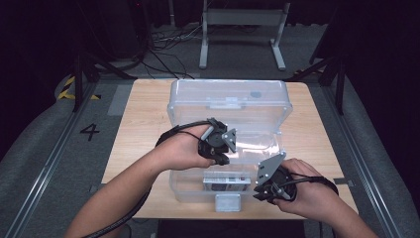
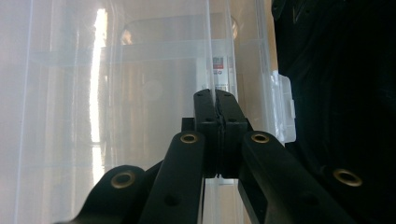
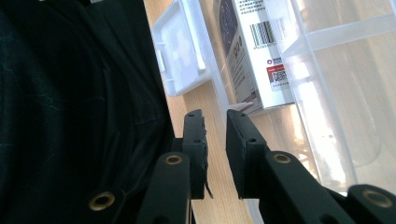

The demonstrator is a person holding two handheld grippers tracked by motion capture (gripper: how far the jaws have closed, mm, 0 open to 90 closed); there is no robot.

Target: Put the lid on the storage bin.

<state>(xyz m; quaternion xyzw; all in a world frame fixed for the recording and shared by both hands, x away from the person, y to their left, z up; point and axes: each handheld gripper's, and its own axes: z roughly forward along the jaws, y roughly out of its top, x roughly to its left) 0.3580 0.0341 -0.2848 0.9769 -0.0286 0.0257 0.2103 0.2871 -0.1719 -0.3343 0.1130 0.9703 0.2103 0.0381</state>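
A clear plastic storage box (image 1: pixel 174 168) stands on the wooden table with its lid (image 1: pixel 228 96) swung open at the back. Inside, near the front wall, lies a small white carton (image 1: pixel 226 181) with a barcode label (image 3: pixel 254 51). My left gripper (image 1: pixel 221 159) reaches down into the box, jaws shut (image 2: pixel 215 95). A thin clear plastic edge runs on from the fingertips; I cannot tell whether it is pinched. My right gripper (image 1: pixel 257 192) hovers at the box's front right corner, open a narrow gap (image 3: pixel 215 116) with only wood showing between its fingers.
The box's white latch (image 1: pixel 228 202) hangs over the table's front edge (image 3: pixel 180 46). Bare wood (image 1: pixel 143 124) lies left and right of the box. Behind the table stand a metal frame (image 1: pixel 242 29) and floor cables (image 1: pixel 163 44).
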